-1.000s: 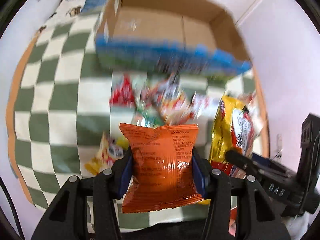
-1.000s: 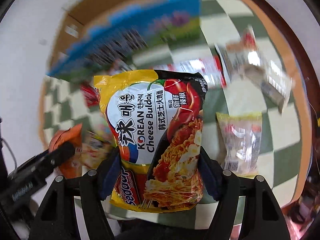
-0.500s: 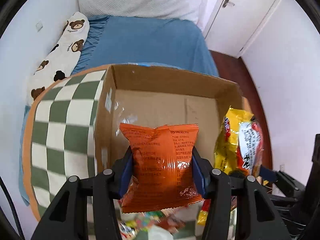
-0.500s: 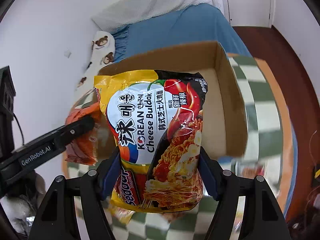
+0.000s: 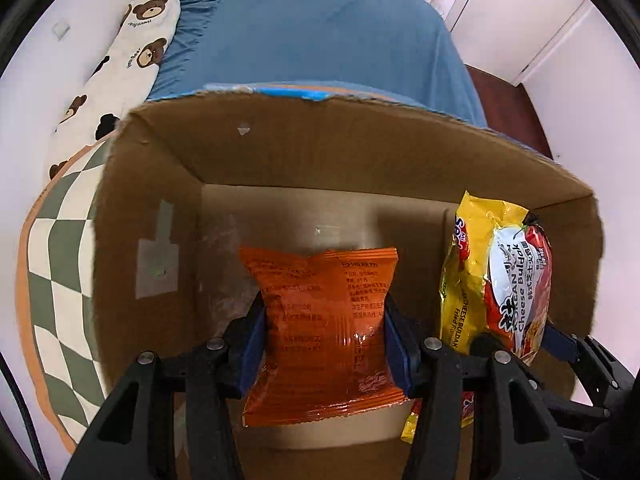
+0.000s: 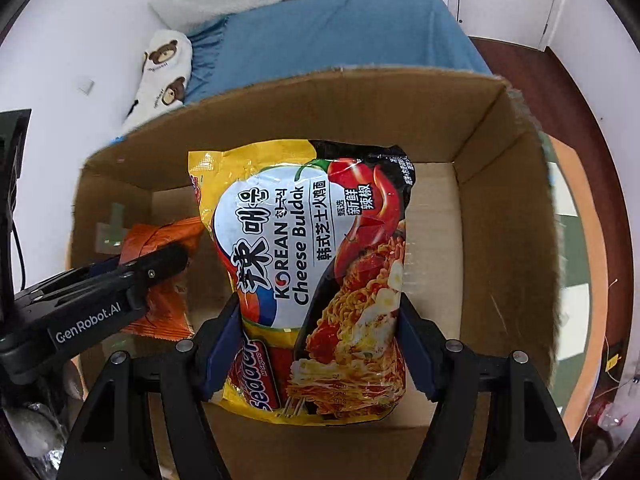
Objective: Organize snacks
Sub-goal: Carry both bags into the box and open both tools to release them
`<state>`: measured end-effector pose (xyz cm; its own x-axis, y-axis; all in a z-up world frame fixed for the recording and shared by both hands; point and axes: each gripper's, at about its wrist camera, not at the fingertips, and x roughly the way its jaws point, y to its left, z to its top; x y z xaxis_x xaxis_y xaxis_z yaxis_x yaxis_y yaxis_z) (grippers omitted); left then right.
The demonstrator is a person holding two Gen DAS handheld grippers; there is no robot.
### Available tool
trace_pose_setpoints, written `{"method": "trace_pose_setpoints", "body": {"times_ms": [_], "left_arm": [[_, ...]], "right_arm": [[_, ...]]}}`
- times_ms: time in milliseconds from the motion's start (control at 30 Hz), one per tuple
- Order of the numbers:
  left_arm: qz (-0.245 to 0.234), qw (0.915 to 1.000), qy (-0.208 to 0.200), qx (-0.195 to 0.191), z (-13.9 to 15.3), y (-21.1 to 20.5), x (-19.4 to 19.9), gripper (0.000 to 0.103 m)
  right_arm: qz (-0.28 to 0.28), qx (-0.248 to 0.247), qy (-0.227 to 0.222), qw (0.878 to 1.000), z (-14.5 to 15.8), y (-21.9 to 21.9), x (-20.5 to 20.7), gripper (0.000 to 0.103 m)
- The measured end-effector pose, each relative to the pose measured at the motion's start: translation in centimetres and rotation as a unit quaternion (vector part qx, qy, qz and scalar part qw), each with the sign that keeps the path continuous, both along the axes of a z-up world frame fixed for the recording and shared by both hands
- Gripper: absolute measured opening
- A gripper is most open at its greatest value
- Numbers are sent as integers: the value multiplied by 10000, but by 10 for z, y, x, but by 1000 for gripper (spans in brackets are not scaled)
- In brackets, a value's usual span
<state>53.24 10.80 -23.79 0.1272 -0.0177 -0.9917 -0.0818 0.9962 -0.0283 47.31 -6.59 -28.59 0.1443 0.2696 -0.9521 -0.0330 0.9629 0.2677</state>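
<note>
A blue-sheeted bed (image 5: 320, 40) fills the back of the room, a bear-print pillow (image 5: 120, 52) along its wall side, and in front of it an open cardboard box (image 5: 360, 152) sits on a worktop (image 5: 52, 248) spread with a green-and-white checked cloth. Both packets hang inside the mouth of the box, so the step in hand looks to be the drop: two snacks brought over together for stowing. The right gripper (image 6: 320, 344) pinches a large yellow-and-black noodle packet (image 6: 312, 264) by its lower half, the pads pressing in at both edges, the packet upright above the box's right side. The left gripper (image 5: 324, 336) is clamped on a smaller orange snack packet (image 5: 324, 320), its waist creased between the blue pads, above the box's left and middle floor. The floor of the box appears bare beneath them, though the packets hide part of it and how far they hang above it cannot be judged from these views. The next move would call for lowering each packet to the floor and spreading the jaws, the two kept side by side so neither lands on the other. The grippers sit close together inside the walls; the near wall and each other's fingers are the likeliest snags on the way out.
</note>
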Motion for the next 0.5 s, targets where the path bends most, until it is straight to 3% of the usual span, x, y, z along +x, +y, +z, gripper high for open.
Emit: {"method": "trace_pose_setpoints", "body": {"times_ms": [233,267,333,400,500], "left_arm": [[-50,9997,207,91,-16,-1,17,53],[-42,9998,184,99,-15,-2,16,56],[-84,9997,102,224,-14,-3,18,80],[-109,9995,46,286,-11,-2,16,92],[-77,9996,-4,272,-5,-1,11,92]], "right_arm": [[49,68,334,9994,-23,9,21,78],[87,47,320,9994,-23,10,24,88],[154,-157,190,9996,-20,10,27,100],[230,-203,122,9995,-18,10,28,100],[237,-266,96,9993,-15,5,29,100]]}}
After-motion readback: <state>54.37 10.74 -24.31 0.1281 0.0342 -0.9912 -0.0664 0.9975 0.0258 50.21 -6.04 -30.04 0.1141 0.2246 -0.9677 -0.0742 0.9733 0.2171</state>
